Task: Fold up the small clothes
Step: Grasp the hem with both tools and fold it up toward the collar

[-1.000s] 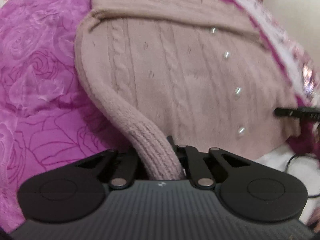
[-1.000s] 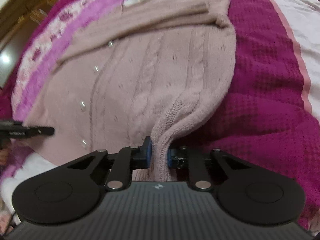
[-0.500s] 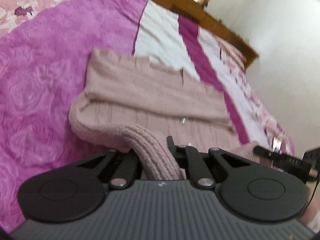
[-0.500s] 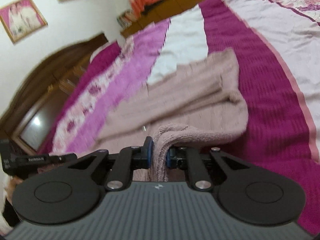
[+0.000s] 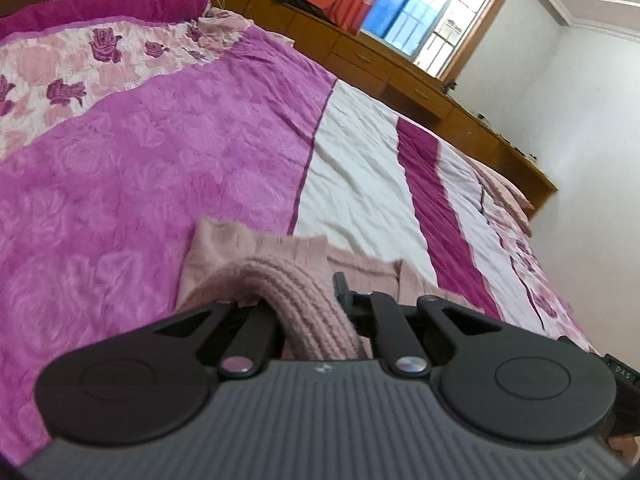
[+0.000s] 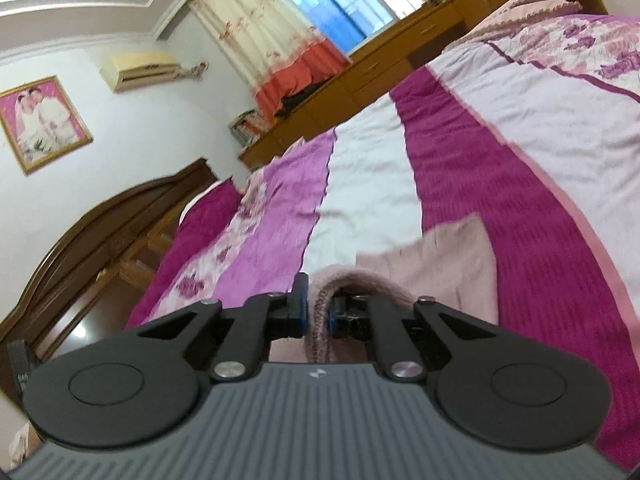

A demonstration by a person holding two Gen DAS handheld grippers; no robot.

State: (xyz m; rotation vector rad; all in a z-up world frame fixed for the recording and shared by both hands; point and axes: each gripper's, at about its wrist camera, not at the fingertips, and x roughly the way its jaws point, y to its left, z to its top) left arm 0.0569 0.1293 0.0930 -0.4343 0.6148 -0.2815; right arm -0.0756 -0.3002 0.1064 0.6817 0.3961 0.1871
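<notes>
Evidently mid-fold: both hem corners of the pink knit cardigan [image 5: 304, 304] are lifted off the bed [image 5: 160, 184], its far part lying flat across the bedspread's white stripe. To fold well: carry both corners forward level, at even height, land them square on the far edge, release together. Left gripper [image 5: 308, 320] fingers clamped tight on ribbed knit; right gripper [image 6: 318, 312] likewise pinched shut on a knit fold. Both point slightly downward toward the cardigan's far edge.
</notes>
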